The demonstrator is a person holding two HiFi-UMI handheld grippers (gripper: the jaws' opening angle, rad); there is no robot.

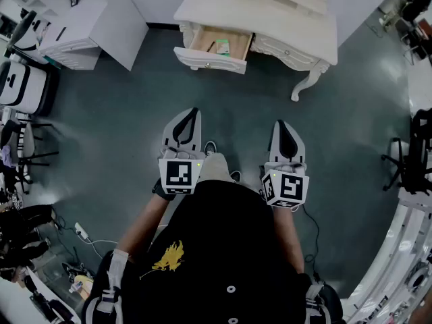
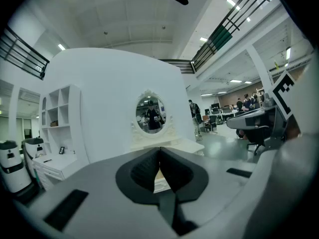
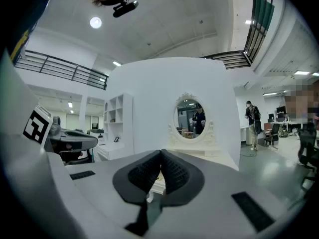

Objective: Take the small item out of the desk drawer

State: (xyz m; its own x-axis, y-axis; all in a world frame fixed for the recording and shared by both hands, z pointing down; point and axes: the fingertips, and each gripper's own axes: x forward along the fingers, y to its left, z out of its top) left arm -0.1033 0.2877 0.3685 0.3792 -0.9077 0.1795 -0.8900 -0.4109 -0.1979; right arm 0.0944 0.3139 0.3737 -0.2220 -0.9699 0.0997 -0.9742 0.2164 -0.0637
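The white desk (image 1: 270, 12) stands at twelve o'clock, well apart from the person, with its drawer (image 1: 210, 59) open. The left gripper (image 1: 192, 117) and right gripper (image 1: 281, 127) are clenched and empty. Reaching in like that would likely shove the small item (image 1: 222, 46), which lies in the drawer, deeper. What the item is can't be made out, and the desktop hides the drawer's back.

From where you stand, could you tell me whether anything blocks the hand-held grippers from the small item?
Nothing visible: the drawer stands open, the small item lies uncovered inside, and only floor separates it from the left hand-held gripper and right hand-held gripper.
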